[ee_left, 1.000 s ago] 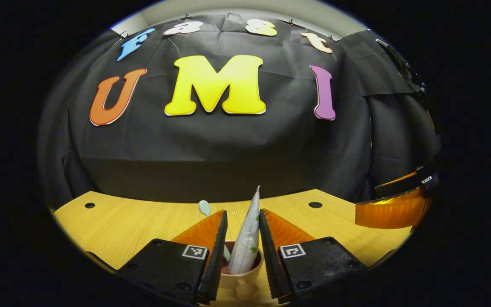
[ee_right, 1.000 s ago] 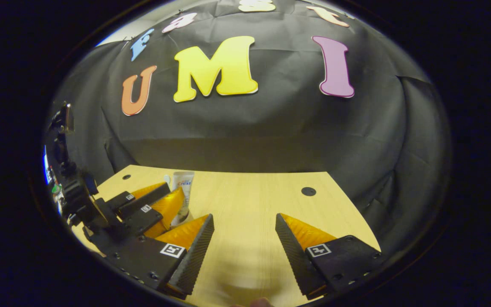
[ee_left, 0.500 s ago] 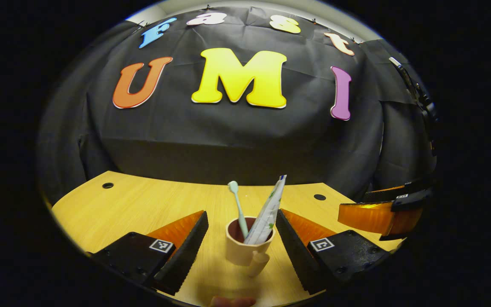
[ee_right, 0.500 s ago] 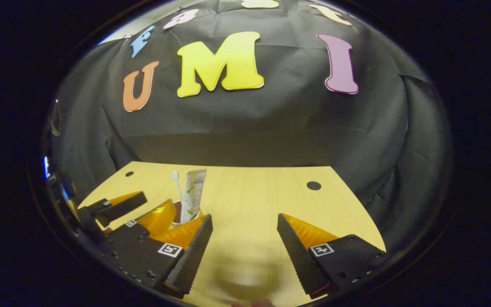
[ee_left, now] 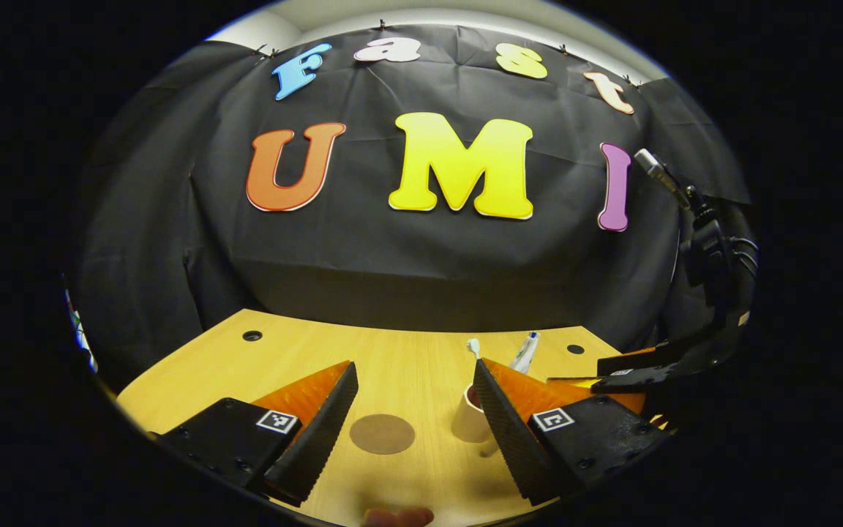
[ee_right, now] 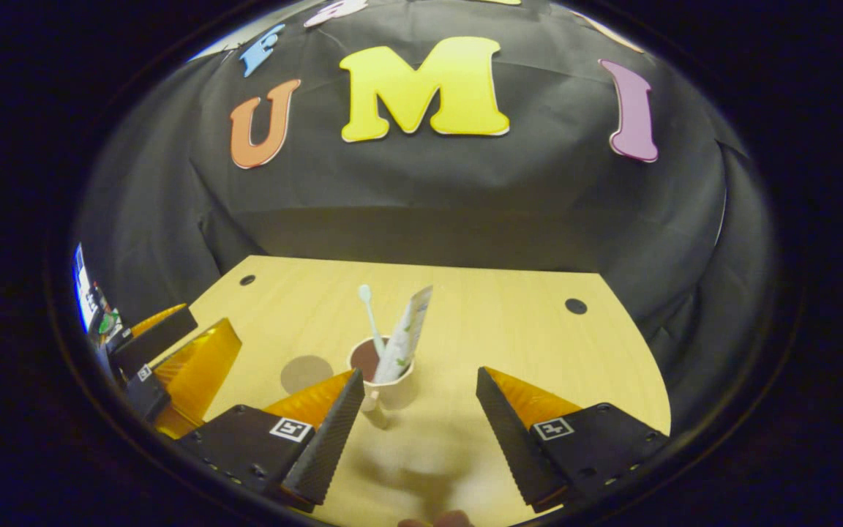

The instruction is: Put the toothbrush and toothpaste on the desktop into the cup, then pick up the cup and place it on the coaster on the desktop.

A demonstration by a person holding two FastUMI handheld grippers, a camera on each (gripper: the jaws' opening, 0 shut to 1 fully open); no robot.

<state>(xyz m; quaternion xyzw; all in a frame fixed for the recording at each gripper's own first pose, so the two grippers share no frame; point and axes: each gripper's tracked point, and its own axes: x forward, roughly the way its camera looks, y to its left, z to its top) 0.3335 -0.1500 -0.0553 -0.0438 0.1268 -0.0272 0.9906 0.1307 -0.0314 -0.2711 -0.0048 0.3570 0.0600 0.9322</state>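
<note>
While upright, cup (ee_right: 381,373) holds toothbrush (ee_right: 370,315) and toothpaste (ee_right: 405,337) — beside coaster (ee_right: 306,372).

cup (ee_right: 385,388) beige, dark red inside | toothbrush (ee_right: 370,315) pale mint | coaster (ee_left: 382,433) brown | desktop (ee_right: 480,329) light wood grain

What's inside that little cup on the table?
The cup holds a toothbrush and a toothpaste tube, both leaning and sticking out above the rim. Their lower ends, and the cup's bottom, are hidden by its wall.
</note>
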